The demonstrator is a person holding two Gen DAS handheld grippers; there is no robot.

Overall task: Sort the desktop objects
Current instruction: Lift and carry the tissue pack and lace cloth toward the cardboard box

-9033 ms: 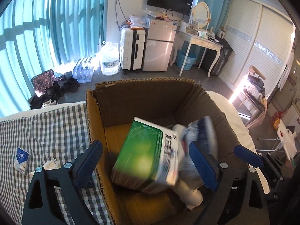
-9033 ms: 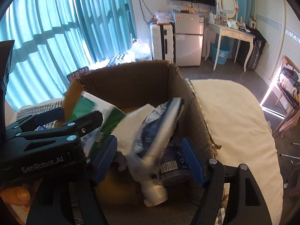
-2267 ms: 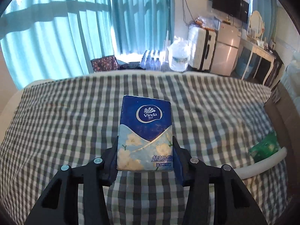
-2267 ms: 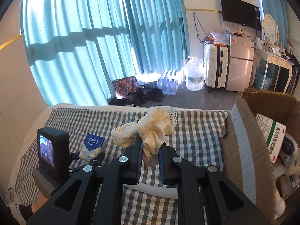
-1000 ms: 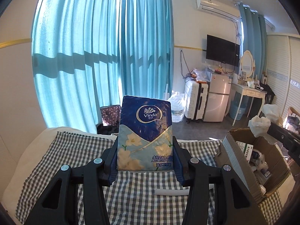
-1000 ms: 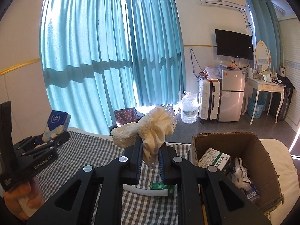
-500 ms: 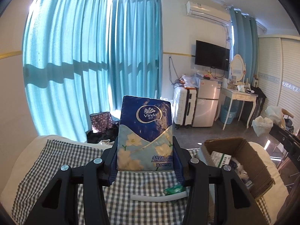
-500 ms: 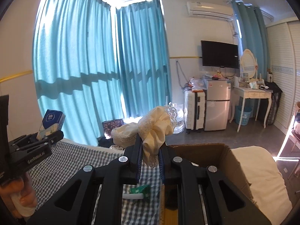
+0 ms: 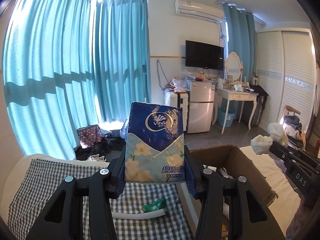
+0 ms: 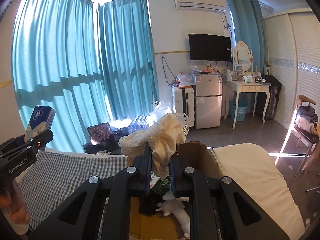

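Left gripper [image 9: 155,172]: jaws clamped on the two long sides of a blue Vinda tissue pack [image 9: 154,144], held upright with the logo toward the camera. The pack's lower edge sits level with the blue pads; its top stands clear above them in open air. In the right wrist view the same gripper [image 10: 30,140] shows at the far left with the pack [image 10: 40,123] raised over the bed edge, a person's hand [image 10: 14,210] on its grip below.

Right gripper [image 10: 160,172]: jaws pressed tight on a bunched cream lace-trimmed cloth [image 10: 160,138], which bulges above the fingertips. It hangs over the open cardboard box [image 10: 202,160].

Cardboard box: stands on the bed, top open, flaps up; near rim hidden behind the gripper body. Inside are a green-printed carton [image 10: 163,185], a white object [image 10: 176,210] and something dark, not identifiable. In the left wrist view the box [image 9: 240,160] lies to the right of the tissue pack, its left wall just beside the checked cloth.

Gingham bedcover [image 9: 50,180]: spreads left of the box. On it lie a white tube [image 9: 138,215] and a green wrapper [image 9: 154,205], touching each other, well clear of the cover's edges.

Plain cream bedding [image 10: 250,170]: right of the box, bare to the bed's edge.
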